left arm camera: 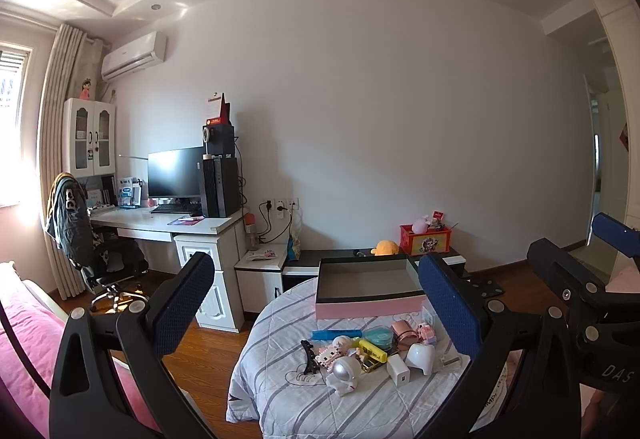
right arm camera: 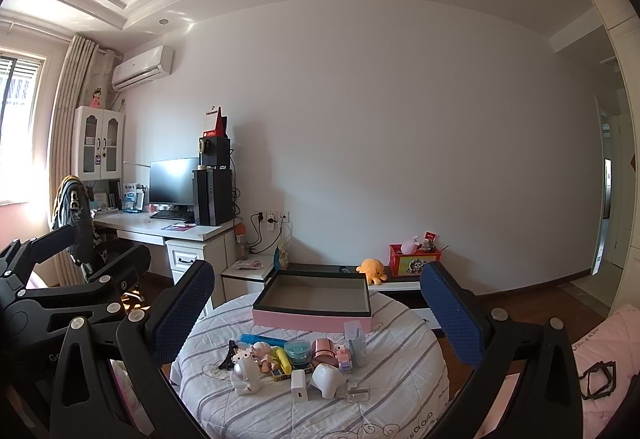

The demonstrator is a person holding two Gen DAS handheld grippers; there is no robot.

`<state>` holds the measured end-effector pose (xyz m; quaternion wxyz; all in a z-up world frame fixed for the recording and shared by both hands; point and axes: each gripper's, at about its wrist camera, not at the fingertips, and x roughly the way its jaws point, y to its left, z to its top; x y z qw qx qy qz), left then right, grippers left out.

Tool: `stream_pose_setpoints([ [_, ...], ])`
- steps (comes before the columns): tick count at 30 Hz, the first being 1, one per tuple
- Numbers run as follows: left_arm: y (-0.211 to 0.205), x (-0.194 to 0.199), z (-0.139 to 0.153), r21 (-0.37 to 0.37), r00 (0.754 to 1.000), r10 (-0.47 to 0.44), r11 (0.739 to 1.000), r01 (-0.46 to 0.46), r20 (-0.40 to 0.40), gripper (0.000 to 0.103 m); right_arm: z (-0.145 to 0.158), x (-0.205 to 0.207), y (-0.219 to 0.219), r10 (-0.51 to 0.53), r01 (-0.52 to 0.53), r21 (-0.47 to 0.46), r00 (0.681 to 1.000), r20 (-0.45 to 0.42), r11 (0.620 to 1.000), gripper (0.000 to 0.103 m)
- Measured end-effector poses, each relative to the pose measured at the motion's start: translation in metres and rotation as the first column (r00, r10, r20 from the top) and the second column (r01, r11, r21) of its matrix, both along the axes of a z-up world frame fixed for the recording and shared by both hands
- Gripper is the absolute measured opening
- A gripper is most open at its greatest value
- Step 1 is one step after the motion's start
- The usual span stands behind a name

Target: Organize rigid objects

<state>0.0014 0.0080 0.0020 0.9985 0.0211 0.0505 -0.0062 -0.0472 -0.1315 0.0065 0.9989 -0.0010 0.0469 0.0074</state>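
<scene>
— Left wrist view first: how far along is the sorting?

— Not begun, I'd judge. The pink shallow cardboard box with a grey lining (left arm camera: 370,279) sits at the far edge of the round table under a grey-striped quilted cloth (left arm camera: 280,391), and nothing shows inside it. Every small item lies in one cluster near the table's middle, just in front of the box.

— Which items?

— A white astronaut figurine (right arm camera: 246,375), a white square charger (right arm camera: 299,391), a white tooth-shaped holder (right arm camera: 326,379), a yellow highlighter (left arm camera: 373,350), a teal round tin (right arm camera: 298,351), a rose-gold metal cup (right arm camera: 323,351), a black miniature tower (left arm camera: 309,357) and a blue flat bar (right arm camera: 262,339). Several touch or overlap.

— And the grippers?

— The left gripper (left arm camera: 320,307) and right gripper (right arm camera: 316,311) both hang above the near edge, jaws spread wide, nothing held.

— Anything in the way?

— The crowding itself; the tooth holder and charger lie nearest. Beyond the table an orange plush octopus (right arm camera: 372,269) and a red printed storage box (right arm camera: 414,263) sit on a low cabinet, clear of the work.
</scene>
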Motion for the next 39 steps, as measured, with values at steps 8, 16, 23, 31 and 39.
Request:
stream_pose_setpoints([
  [8, 0.0061, -0.0038, -0.001, -0.002, 1.0, 0.006, 1.0, -0.006, 0.0, 0.103, 0.0004, -0.0007, 0.0015, 0.002, -0.002, -0.002, 1.0, -0.001, 1.0, 0.103],
  [16, 0.0071, -0.0042, -0.0013, -0.003, 1.0, 0.006, 1.0, -0.006, -0.001, 0.103, 0.0016, -0.0014, 0.0051, 0.007, -0.007, -0.005, 1.0, -0.008, 1.0, 0.103],
  [23, 0.0071, -0.0041, -0.0012, -0.002, 1.0, 0.005, 1.0, -0.005, -0.001, 0.103, 0.003, -0.0023, 0.0066, 0.012, -0.012, -0.007, 1.0, -0.011, 1.0, 0.103],
  [31, 0.0083, -0.0044, -0.0008, -0.001, 1.0, 0.004, 1.0, -0.004, -0.002, 0.103, 0.0016, -0.0026, 0.0067, 0.012, -0.012, -0.006, 1.0, -0.011, 1.0, 0.103],
  [39, 0.0079, -0.0043, -0.0009, -0.002, 1.0, 0.006, 1.0, -0.006, -0.003, 0.103, 0.0011, -0.0024, 0.005, 0.014, -0.014, -0.006, 1.0, -0.013, 1.0, 0.103],
])
